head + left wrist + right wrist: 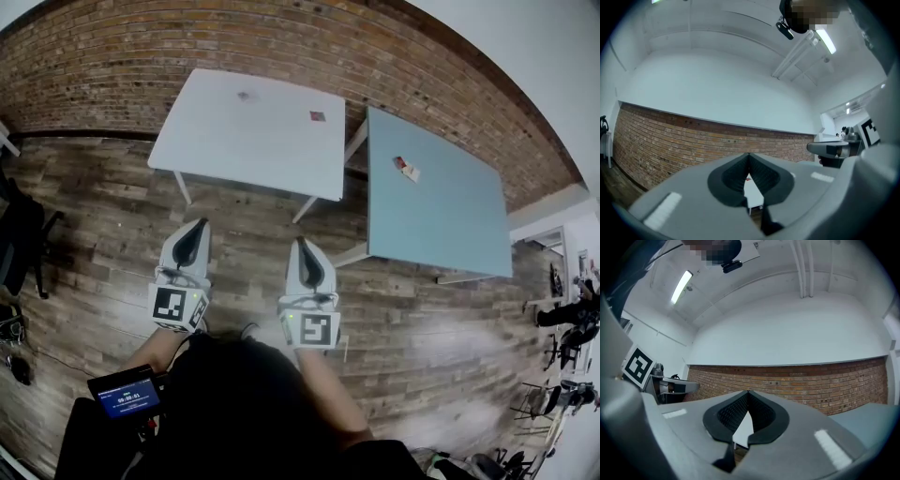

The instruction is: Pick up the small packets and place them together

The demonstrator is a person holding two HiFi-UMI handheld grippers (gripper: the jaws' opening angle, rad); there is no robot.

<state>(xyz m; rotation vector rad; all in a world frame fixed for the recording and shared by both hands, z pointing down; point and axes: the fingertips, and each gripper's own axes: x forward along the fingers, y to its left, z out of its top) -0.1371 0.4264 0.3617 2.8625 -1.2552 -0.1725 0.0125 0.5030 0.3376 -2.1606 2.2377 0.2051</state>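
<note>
Red packet [317, 116]: lies flat on the white table [216, 141], close to its far right corner. It is ahead of the right gripper [302, 242] and well apart from it.
Pale packet [246, 95]: faint, on the same table and farther off than the red one. It is ahead of the space between the two grippers, well apart from both.
Red-and-white packets [406, 169]: on the blue-grey table [450, 225], ahead and to the right of the right gripper, well apart. I cannot tell whether this is one packet or two touching.
Left gripper [197, 225]: over the wooden floor [112, 216], short of the white table and pointing toward it. In the left gripper view its jaws meet at the tips with nothing between them.
Right gripper: near the left one but not touching it, also over the floor, short of the place where the two tables come together. In the right gripper view its jaws are closed tip to tip and empty.
Behind the tips: in each gripper view the opening shows only a strip of white tabletop, far off.
Tables: the white one is ahead of the left gripper and the blue-grey one is to the right of both grippers. The two stand just beside each other before the brick wall [141, 66].
Screen [127, 394]: a small lit device behind the left gripper, on its outer side.
Chair [23, 244]: dark, well to the left of the left gripper.
</note>
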